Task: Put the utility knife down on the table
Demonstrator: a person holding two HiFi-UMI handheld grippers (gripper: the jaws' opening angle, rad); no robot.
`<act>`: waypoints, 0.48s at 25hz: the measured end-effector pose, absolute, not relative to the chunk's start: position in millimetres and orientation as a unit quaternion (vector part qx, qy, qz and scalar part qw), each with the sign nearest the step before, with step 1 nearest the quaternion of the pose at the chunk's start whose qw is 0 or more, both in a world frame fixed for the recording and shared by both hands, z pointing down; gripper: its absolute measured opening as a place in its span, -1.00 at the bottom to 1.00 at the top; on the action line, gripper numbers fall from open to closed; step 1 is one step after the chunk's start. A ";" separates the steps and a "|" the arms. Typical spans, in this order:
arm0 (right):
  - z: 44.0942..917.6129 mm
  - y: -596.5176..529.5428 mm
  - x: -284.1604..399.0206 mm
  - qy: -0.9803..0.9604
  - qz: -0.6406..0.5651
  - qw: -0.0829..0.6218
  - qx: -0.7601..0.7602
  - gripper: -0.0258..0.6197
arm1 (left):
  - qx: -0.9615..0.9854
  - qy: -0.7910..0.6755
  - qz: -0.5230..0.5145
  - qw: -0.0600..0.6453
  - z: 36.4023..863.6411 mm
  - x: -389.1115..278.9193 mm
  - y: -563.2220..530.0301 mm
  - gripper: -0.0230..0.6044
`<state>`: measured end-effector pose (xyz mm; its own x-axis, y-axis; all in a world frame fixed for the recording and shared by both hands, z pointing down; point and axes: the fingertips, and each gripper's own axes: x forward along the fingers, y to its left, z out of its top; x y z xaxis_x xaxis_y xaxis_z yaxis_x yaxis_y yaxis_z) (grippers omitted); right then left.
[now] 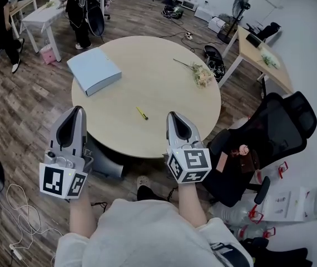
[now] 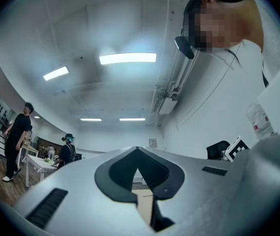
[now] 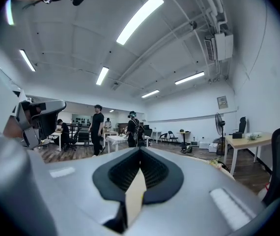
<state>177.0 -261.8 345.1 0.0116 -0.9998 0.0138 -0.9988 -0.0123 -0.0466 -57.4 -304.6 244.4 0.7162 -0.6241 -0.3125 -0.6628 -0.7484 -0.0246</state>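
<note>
Utility knife (image 1: 142, 113), yellow, lies flat on the round table (image 1: 119, 132), near the front edge, free of both grippers. It sits between them in the head view, closer to the right one.

Left gripper (image 1: 79, 109) is held at the table's front-left edge. Fingers pressed together at the tips, nothing between them; in the left gripper view (image 2: 137, 149) only a thin slit shows below the tip, tabletop seen through it.

Right gripper (image 1: 172, 114) hangs over the front edge of the table. Fingers also closed tip to tip, empty; the right gripper view (image 3: 140, 149) shows the same narrow slit with tan table behind.

Further back on the table: light blue box (image 1: 94, 70) on the left side, bunch of flowers (image 1: 200, 74) on the right side, both well apart from the knife.

Black office chair (image 1: 281, 127) stands just right of the table. People stand by a white table at the far left of the room
</note>
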 end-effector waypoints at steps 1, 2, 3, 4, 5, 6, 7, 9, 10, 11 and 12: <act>341.5 -257.8 175.5 0.702 -0.018 0.015 -0.712 -0.89 | -0.924 0.347 0.145 0.068 243.3 -58.9 -302.1 -0.91; 338.3 -253.8 173.9 0.701 -0.014 0.019 -0.713 -0.89 | -0.924 0.345 0.146 0.069 242.6 -60.4 -299.7 -0.91; 335.5 -249.7 172.4 0.699 -0.011 0.022 -0.714 -0.89 | -0.925 0.344 0.147 0.070 242.3 -61.8 -297.4 -0.91; 332.9 -245.6 170.9 0.698 -0.008 0.025 -0.716 -0.89 | -0.925 0.342 0.147 0.071 242.2 -63.1 -295.0 -0.91; 330.5 -241.4 169.8 0.697 -0.005 0.028 -0.717 -0.89 | -0.926 0.341 0.148 0.071 242.1 -64.3 -292.6 -0.91; 328.1 -237.0 168.8 0.695 -0.003 0.031 -0.718 -0.89 | -0.926 0.339 0.148 0.072 241.6 -65.3 -290.0 -0.91; 325.7 -232.6 167.8 0.694 0.000 0.035 -0.719 -0.89 | -0.926 0.338 0.149 0.073 241.0 -66.4 -287.4 -0.91; 320.2 -224.4 165.7 0.691 0.005 0.043 -0.722 -0.89 | -0.927 0.335 0.151 0.075 239.0 -68.9 -282.7 -0.91; 317.3 -220.6 164.5 0.690 0.008 0.045 -0.723 -0.89 | -0.927 0.334 0.152 0.076 237.9 -70.3 -280.8 -0.91; 314.3 -216.9 163.2 0.688 0.011 0.048 -0.724 -0.89 | -0.927 0.333 0.152 0.077 236.8 -71.6 -278.8 -0.91; 311.4 -213.0 162.0 0.687 0.015 0.049 -0.725 -0.89 | -0.927 0.332 0.153 0.077 235.7 -73.0 -276.7 -0.91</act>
